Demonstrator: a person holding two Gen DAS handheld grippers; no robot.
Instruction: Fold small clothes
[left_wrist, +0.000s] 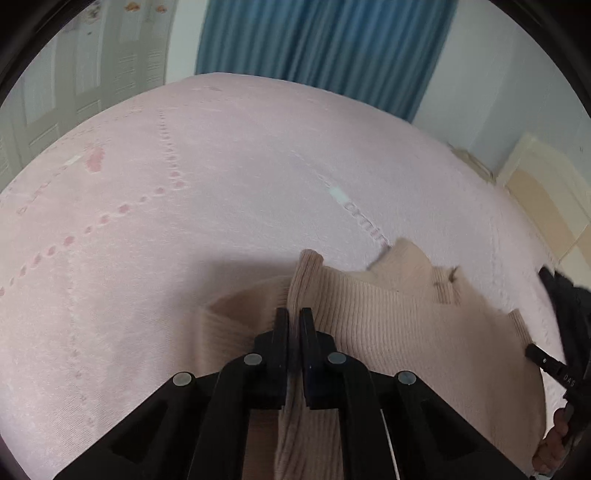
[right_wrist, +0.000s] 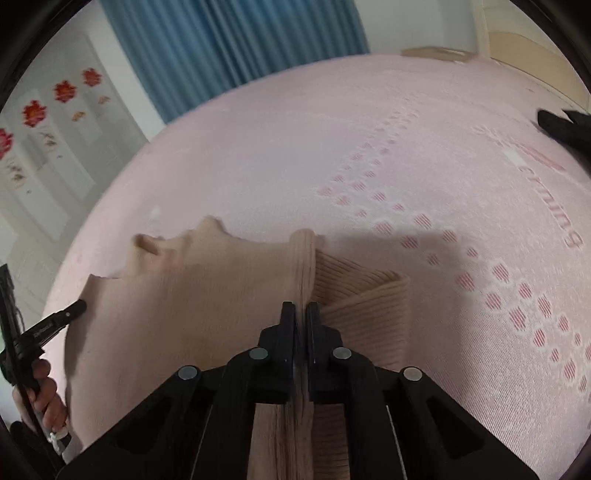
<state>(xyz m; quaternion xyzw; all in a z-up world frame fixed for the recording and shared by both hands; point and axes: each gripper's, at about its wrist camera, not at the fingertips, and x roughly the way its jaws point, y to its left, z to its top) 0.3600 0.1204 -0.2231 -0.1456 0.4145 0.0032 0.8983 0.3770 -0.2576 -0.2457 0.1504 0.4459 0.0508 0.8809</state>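
A beige ribbed knit garment (left_wrist: 406, 317) lies on a pink bedspread (left_wrist: 221, 184) and is lifted at two edges. My left gripper (left_wrist: 294, 314) is shut on a raised fold of the garment, which runs up between its fingers. My right gripper (right_wrist: 303, 308) is shut on another raised fold of the same garment (right_wrist: 184, 302). In the left wrist view the right gripper's black body (left_wrist: 546, 363) shows at the right edge. In the right wrist view the left gripper's body (right_wrist: 55, 321) and the hand holding it show at the left edge.
The pink bedspread (right_wrist: 332, 155) with a dotted pattern and lettering fills both views. A blue curtain (left_wrist: 325, 44) hangs behind the bed. A dark item (right_wrist: 565, 125) lies at the far right of the bed. A white wardrobe (right_wrist: 44, 147) with flower stickers stands at the left.
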